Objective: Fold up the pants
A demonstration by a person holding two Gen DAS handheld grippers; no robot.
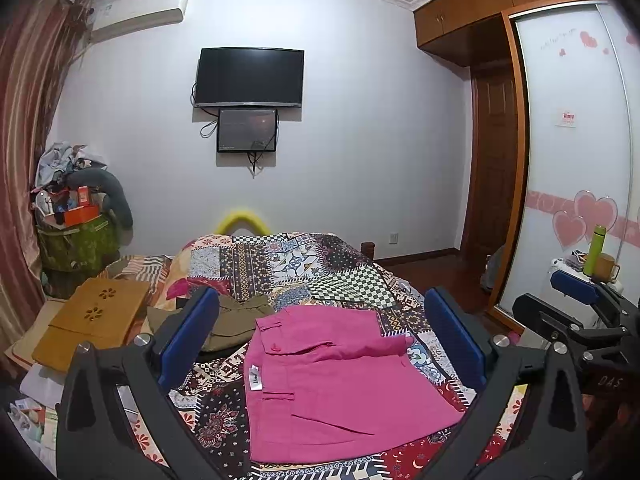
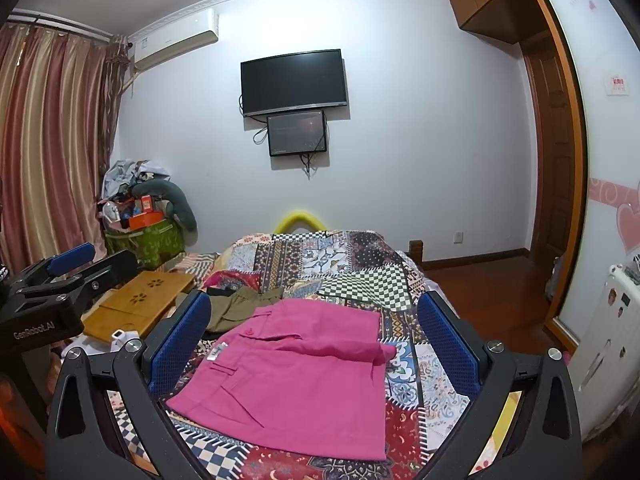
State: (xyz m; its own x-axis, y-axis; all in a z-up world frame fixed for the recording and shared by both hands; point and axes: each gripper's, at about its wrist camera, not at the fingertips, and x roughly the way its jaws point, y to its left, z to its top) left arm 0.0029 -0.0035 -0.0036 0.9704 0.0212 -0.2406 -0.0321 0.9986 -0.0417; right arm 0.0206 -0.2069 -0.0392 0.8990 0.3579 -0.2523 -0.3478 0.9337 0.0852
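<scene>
Pink pants (image 1: 336, 380) lie folded into a compact rectangle on the patchwork bed cover (image 1: 320, 272); they also show in the right wrist view (image 2: 296, 376). A white label shows at their left edge. My left gripper (image 1: 320, 332) is open and empty, held above the pants, its blue pads wide apart. My right gripper (image 2: 316, 340) is open and empty, also above the pants. The right gripper shows at the right edge of the left wrist view (image 1: 576, 292), and the left gripper shows at the left edge of the right wrist view (image 2: 72, 264).
Olive-green pants (image 1: 236, 320) lie crumpled behind the pink ones (image 2: 240, 308). A wooden lap tray (image 1: 92, 320) sits at the bed's left. A cluttered green bin (image 1: 76, 240) stands by the curtains. A wardrobe (image 1: 580, 160) and small white stand with a green bottle (image 1: 596, 248) are right.
</scene>
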